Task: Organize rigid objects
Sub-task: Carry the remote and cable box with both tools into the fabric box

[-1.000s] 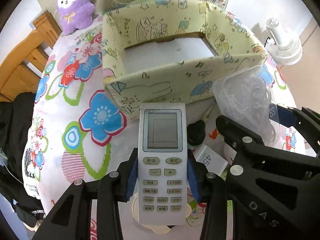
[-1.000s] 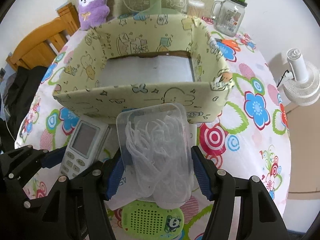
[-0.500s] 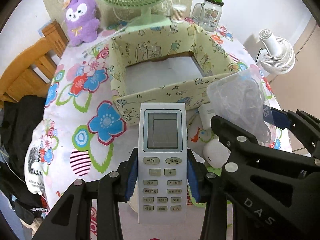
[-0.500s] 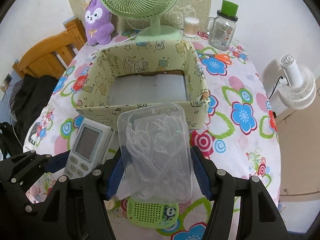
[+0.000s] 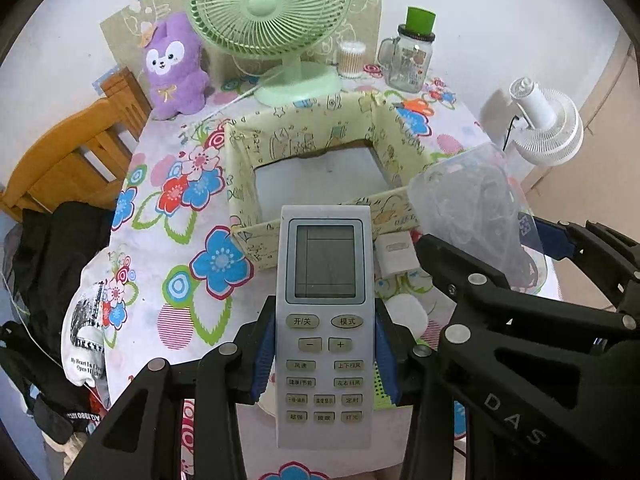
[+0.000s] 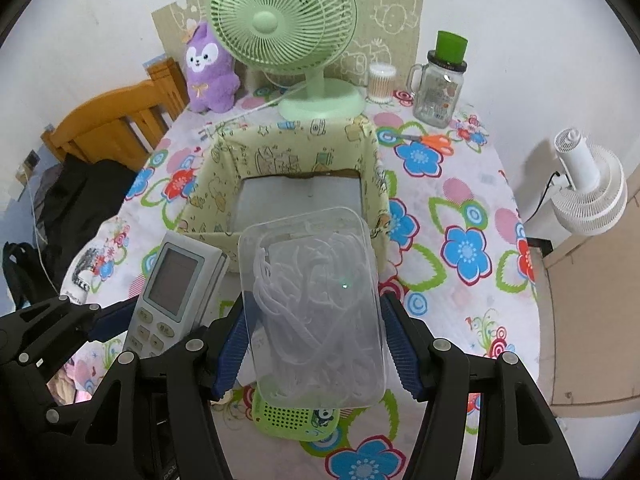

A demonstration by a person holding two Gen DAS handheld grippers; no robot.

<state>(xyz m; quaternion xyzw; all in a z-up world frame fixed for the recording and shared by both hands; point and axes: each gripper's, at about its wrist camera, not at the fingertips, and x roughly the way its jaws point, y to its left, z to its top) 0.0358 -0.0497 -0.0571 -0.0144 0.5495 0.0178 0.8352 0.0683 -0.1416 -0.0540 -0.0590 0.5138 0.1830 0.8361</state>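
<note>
- The left gripper [image 5: 325, 354] pinches a white air-conditioner remote [image 5: 325, 320] by its long edges, blue pads pressed against both sides at button height, screen end pointing toward the box.
- The right gripper [image 6: 316, 344] clamps a clear plastic container [image 6: 316, 308] filled with tangled white pieces (what they are cannot be told), its pads flat on the two long walls.
- Both held items hang above the flowered tablecloth [image 6: 464, 248], side by side, on the near side of a pale yellow-green fabric storage box [image 6: 288, 148] printed with cartoon drawings; the box stands open, its floor bare and light.
- On the cloth under the right gripper lies a small green perforated gadget with a panda picture [image 6: 296, 420].
- Seen from the left wrist, a white charger block [image 5: 394, 254] and a round white object [image 5: 406, 312] lie on the cloth just in front of the box.
- Beyond the box stand a green desk fan [image 5: 272, 12], a purple plush toy [image 5: 174, 66], a tub of cotton swabs [image 5: 351, 58] and a glass mug-jar with a green lid [image 5: 410, 56]; orange-handled scissors [image 6: 434, 141] lie near the jar.
- A white fan [image 6: 592, 188] sits off the table's right edge; a wooden chair [image 5: 76, 148] draped with dark clothing stands at left.
</note>
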